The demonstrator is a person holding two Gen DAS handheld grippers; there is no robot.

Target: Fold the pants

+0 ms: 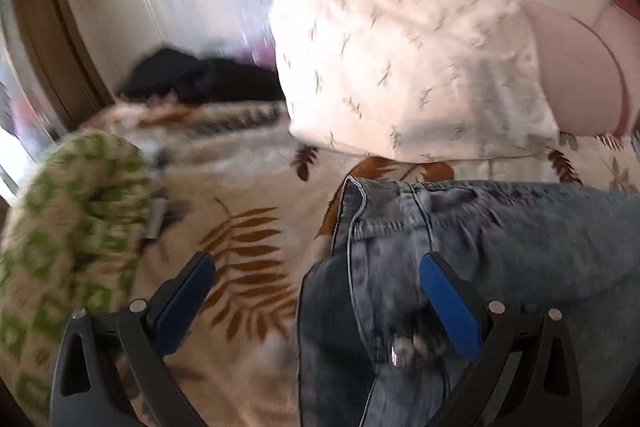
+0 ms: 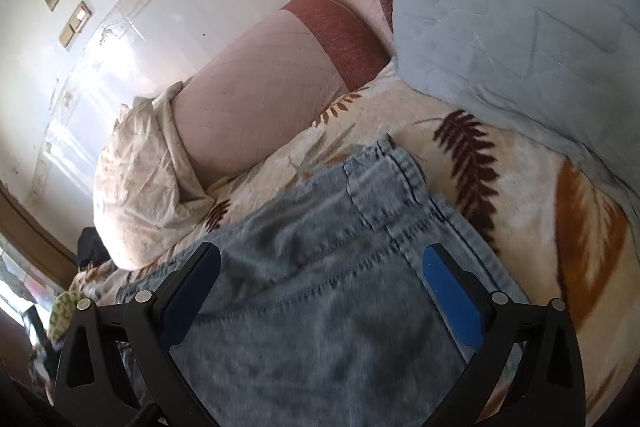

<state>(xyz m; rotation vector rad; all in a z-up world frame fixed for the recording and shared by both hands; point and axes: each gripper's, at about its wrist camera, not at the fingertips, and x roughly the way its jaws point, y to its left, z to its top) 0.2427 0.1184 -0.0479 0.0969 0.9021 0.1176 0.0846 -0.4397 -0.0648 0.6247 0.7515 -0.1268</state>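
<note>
Light blue denim pants [image 1: 460, 267] lie on a bed covered by a cream blanket [image 1: 248, 211] printed with brown fern leaves. In the left wrist view, the left hand-held gripper [image 1: 316, 275] hangs wide open and holds nothing; its right finger is over the waistband, its left finger over bare blanket. A metal button [image 1: 400, 349] shows near that finger. In the right wrist view, the right hand-held gripper [image 2: 320, 267] is also spread wide and empty above the denim. A white patterned pillow [image 1: 400, 47] lies beyond the pants, a pale blue quilt [image 2: 520, 19] far right.
</note>
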